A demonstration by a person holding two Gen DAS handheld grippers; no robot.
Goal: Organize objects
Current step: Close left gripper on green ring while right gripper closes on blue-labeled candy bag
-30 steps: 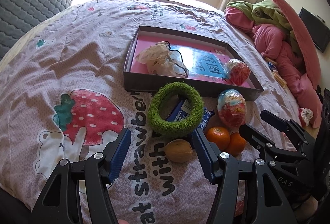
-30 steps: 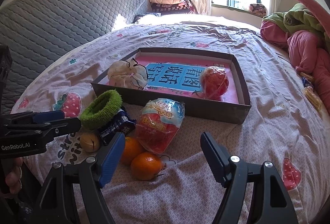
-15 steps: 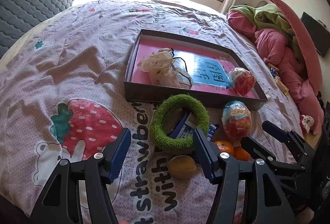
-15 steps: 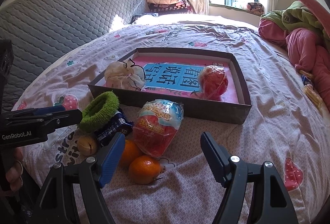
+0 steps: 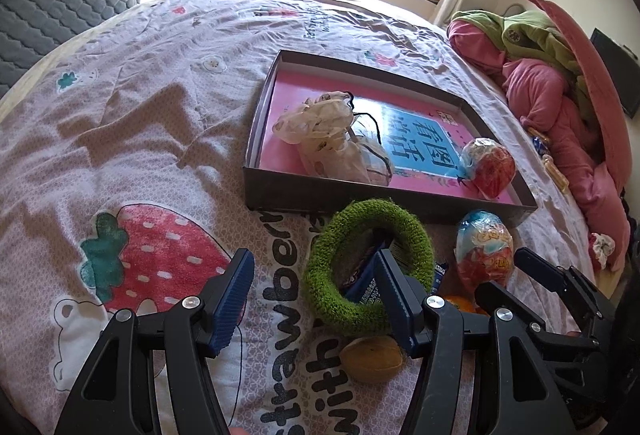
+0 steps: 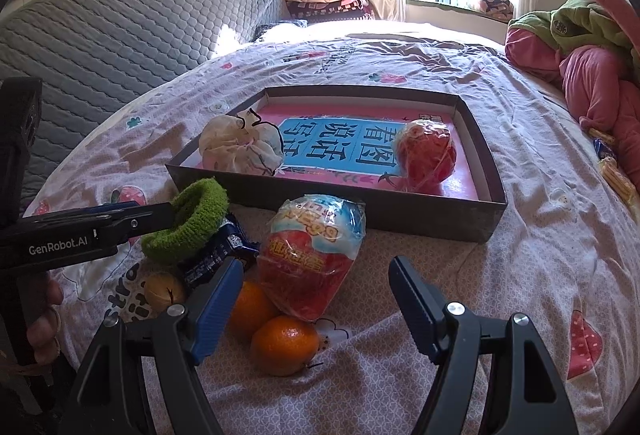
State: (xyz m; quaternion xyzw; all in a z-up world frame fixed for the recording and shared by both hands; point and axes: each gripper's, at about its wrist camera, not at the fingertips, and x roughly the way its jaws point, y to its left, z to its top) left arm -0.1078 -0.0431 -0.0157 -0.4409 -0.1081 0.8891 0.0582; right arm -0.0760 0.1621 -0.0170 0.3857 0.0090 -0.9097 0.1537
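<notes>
The left gripper (image 5: 316, 297), jaws wide, has advanced over the green ring (image 5: 368, 267) lying against the box's (image 5: 320, 195) near wall, likely its next pick; the right gripper (image 6: 316, 299) gapes idle.

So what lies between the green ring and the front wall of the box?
Only bare bedsheet lies between the green ring and the box, seen in the left wrist view.
</notes>
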